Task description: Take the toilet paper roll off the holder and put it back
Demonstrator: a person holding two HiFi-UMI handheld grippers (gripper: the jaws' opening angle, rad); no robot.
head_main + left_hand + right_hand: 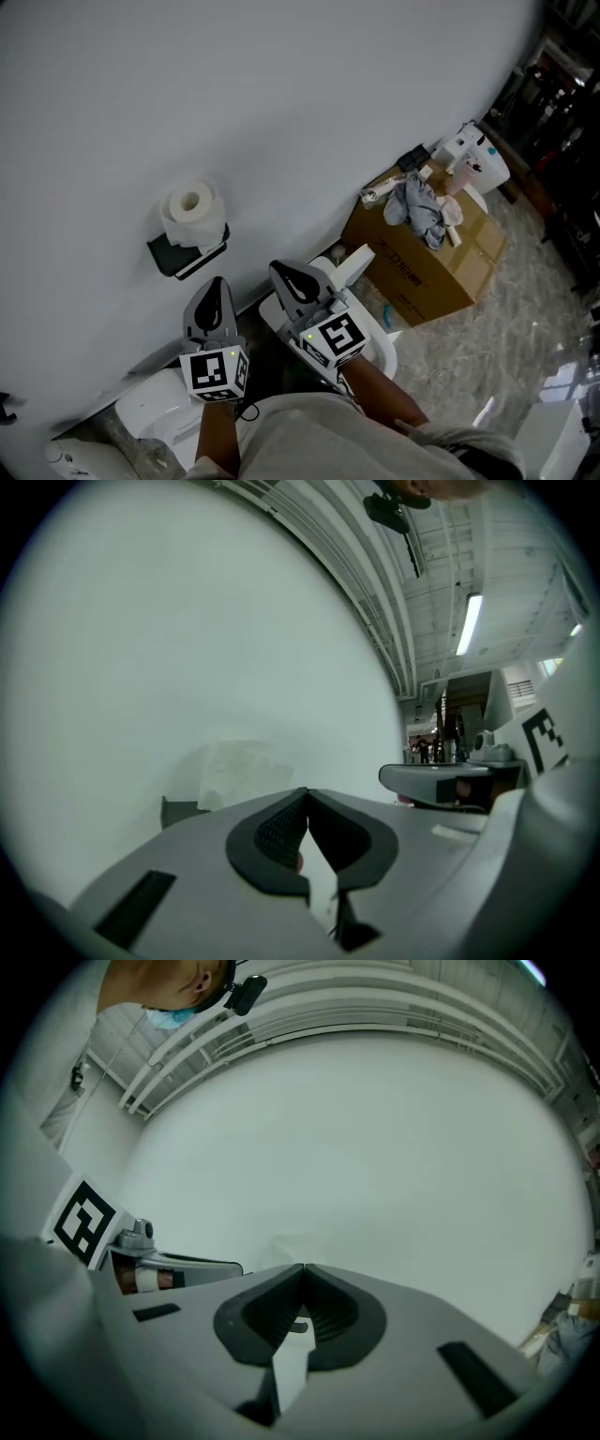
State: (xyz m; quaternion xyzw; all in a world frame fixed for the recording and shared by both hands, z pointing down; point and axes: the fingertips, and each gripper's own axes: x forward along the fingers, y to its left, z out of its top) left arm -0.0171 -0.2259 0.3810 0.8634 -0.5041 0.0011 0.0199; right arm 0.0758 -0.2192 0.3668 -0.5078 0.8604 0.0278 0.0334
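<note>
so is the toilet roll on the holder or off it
On. The toilet roll sits on the black holder; the left gripper and right gripper are shut and short of it.

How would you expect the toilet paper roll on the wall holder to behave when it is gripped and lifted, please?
The toilet paper roll looks thick and soft, so it would probably dent under a firm squeeze. Its hollow core shows, so it is likely light for its size. Being round, it may roll if set down off the holder.
</note>
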